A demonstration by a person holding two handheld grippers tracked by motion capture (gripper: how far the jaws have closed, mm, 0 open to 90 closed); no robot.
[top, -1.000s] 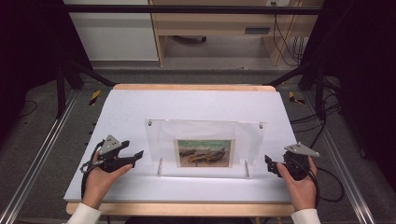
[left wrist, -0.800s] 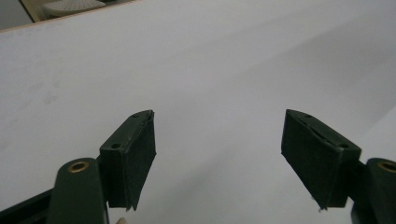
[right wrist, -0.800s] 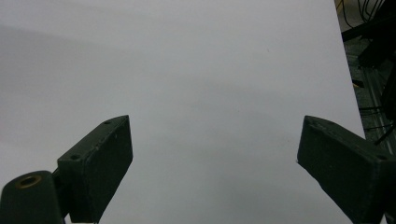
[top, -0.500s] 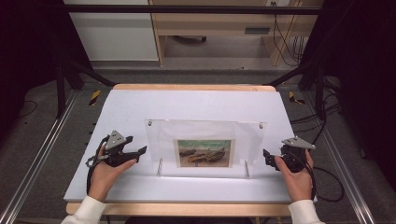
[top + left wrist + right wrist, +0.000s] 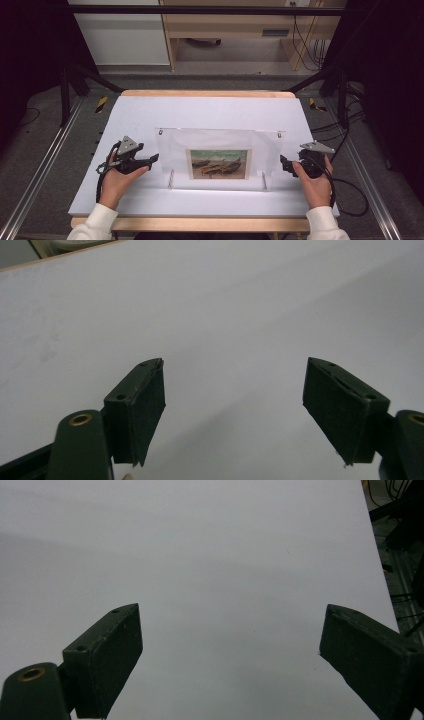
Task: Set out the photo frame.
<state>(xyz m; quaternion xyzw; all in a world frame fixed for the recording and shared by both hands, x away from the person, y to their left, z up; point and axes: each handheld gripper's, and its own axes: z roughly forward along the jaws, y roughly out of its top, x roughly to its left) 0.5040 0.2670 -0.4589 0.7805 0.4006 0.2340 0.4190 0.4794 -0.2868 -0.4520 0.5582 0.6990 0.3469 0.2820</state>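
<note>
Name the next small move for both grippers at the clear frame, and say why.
Probably bring both grippers inward to the frame's side edges. The left gripper and the right gripper flank the upright frame, each close beside an edge but seemingly not on it. Both gripper views show jaws wide apart with bare white table between them, so nothing is held yet.

From the high view we look forward and down on the table (image 5: 150, 115). Both gripper views sit close above its white top, shared with the high view.
</note>
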